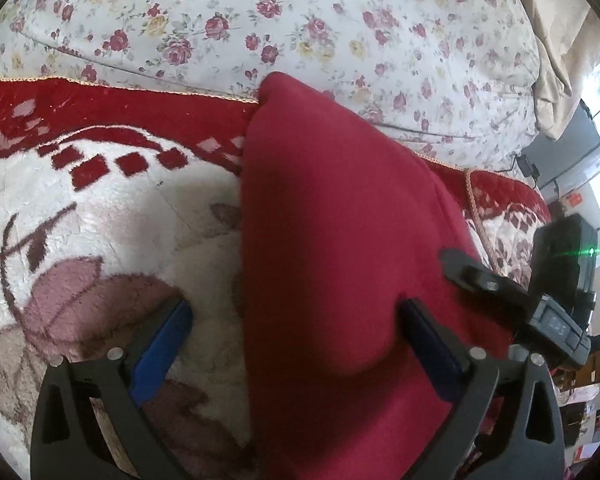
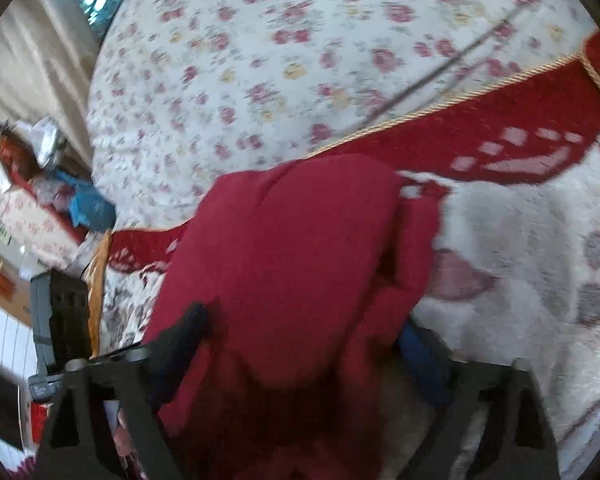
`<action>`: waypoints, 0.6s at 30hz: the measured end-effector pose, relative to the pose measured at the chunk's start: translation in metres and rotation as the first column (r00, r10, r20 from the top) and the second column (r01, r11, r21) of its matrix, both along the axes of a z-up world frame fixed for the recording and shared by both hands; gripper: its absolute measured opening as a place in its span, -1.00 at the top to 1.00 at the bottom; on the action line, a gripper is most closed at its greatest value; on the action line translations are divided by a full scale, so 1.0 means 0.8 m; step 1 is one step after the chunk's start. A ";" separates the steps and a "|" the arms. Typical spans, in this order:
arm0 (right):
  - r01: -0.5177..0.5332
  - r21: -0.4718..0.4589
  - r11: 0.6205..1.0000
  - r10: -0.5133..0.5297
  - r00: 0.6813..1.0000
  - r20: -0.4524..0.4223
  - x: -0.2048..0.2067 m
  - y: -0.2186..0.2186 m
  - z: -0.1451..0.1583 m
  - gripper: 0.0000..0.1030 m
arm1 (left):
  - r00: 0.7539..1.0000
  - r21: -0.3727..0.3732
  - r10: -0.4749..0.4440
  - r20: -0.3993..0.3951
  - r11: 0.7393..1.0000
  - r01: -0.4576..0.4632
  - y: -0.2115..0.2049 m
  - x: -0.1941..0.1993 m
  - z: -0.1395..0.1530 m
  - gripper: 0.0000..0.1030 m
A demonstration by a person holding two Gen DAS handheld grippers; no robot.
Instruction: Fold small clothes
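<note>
A dark red garment lies folded in a long strip on a plush white and red floral blanket. My left gripper is open, its blue-padded fingers spread wide over the garment's near end, with the cloth lying between them. In the right wrist view the same garment is bunched between the spread fingers of my right gripper, which is open too; the view is motion-blurred. The right gripper also shows at the right in the left wrist view.
A white quilt with rose print lies beyond the blanket. A beige curtain hangs at the far right. Clutter and a blue cloth lie at the bed's left edge.
</note>
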State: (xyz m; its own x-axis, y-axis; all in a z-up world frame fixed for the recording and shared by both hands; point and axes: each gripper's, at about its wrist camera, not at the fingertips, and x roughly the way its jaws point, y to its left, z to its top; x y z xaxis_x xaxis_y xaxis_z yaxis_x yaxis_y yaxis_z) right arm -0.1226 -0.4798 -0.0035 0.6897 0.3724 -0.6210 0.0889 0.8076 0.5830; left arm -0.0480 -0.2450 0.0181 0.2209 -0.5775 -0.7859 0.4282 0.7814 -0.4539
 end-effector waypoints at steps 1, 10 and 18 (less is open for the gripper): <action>0.006 -0.012 1.000 -0.005 1.000 0.003 -0.001 0.004 0.005 -0.37 | 1.000 -0.017 -0.016 0.003 1.000 0.016 0.000 -0.004 0.005 -0.35; -0.113 0.079 0.991 0.103 0.987 0.121 -0.047 0.051 0.083 -0.15 | 0.998 -0.024 0.009 0.070 1.000 -0.007 0.072 -0.070 0.078 -0.08; -0.112 -0.084 0.990 0.103 0.989 -0.105 -0.060 0.118 0.021 -0.50 | 0.993 0.064 0.106 0.060 0.992 -0.110 0.143 -0.120 0.047 -0.16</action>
